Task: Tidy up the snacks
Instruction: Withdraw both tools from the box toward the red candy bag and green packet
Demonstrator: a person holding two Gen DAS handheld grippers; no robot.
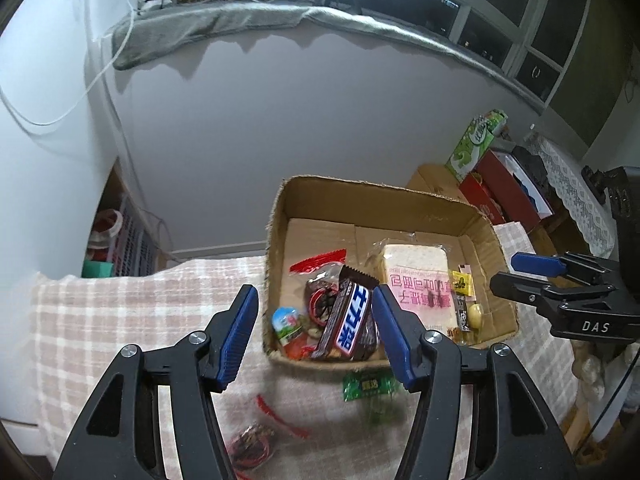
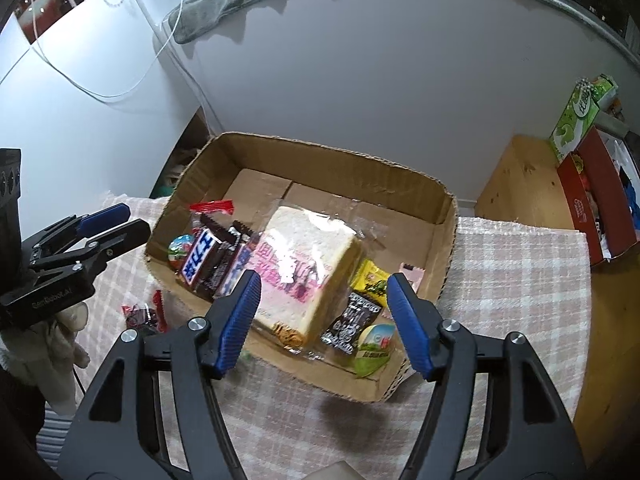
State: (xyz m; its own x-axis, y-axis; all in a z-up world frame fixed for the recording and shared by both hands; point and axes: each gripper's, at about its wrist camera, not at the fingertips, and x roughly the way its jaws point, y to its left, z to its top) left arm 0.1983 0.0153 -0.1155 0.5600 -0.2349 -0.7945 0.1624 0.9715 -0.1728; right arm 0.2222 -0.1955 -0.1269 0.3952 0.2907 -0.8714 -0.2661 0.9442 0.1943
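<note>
Left wrist view: looks forward and steeply down between the left gripper's (image 1: 316,332) blue fingers (image 1: 240,334), from close above the near left corner of the box (image 1: 400,196). Right wrist view: looks forward and steeply down between the right gripper's (image 2: 322,322) fingers (image 2: 408,324), close over the box's near right edge. Both views share the box, the bread (image 1: 416,280), the checked cloth (image 1: 120,320) and the grey wall (image 1: 280,120). Each view catches the other gripper at its edge.
</note>
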